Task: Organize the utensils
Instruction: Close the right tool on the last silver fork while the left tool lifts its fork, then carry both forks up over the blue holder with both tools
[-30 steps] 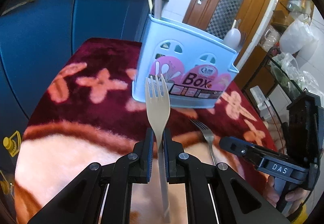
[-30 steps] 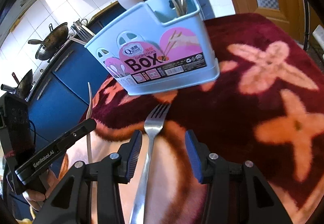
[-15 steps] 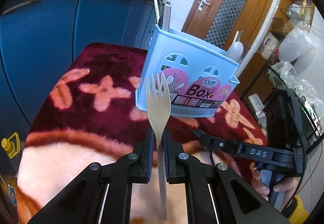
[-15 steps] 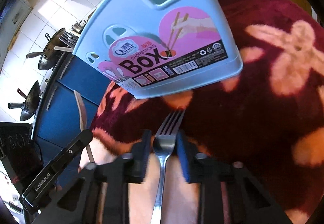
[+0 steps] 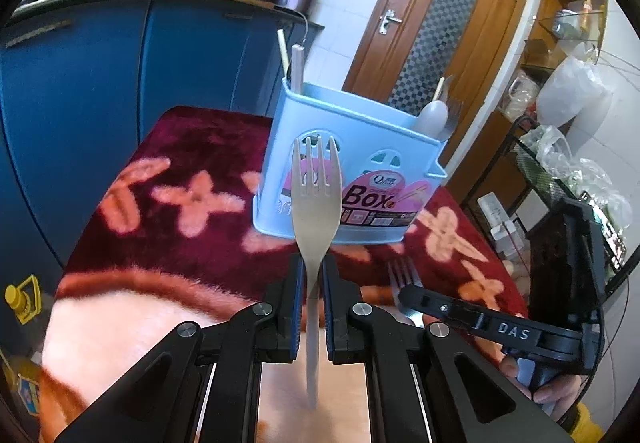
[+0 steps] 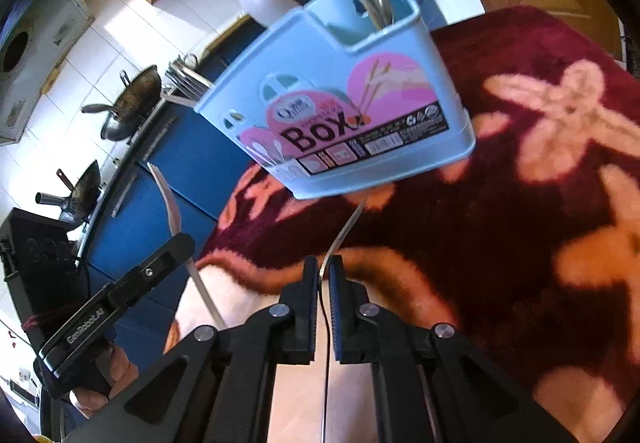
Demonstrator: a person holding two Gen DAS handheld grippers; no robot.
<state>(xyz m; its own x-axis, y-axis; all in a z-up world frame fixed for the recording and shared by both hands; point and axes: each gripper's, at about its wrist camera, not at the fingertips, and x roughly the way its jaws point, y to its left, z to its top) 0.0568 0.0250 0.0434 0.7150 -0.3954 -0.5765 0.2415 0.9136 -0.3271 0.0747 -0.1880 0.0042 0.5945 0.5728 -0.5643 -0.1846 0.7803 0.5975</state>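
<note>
Two forks are held, one per gripper. The left gripper (image 5: 309,293) pinches a pale fork (image 5: 316,199); the right gripper (image 6: 323,297) pinches a steel fork (image 6: 340,239). The box (image 5: 360,179) stands at twelve o'clock. Next, probably, lift each over its rim.

The utensil caddy (image 5: 352,171) ahead of the fingers is pale blue, with a pink and white label printed "Box" in black letters. Between the left gripper's (image 5: 312,283) black fingers, which have blue pads, stands a beige fork (image 5: 316,199). The right gripper (image 6: 323,279) is black too, with blue pads, closed around a silver metal fork (image 6: 340,239). Under both, the surface wears a plush cloth (image 5: 192,163) of deep maroon patterned with salmon-pink flowers and cream bands. Behind the caddy, the cabinets (image 5: 120,55) are deep blue and the door (image 5: 436,23) is brown wood.
</note>
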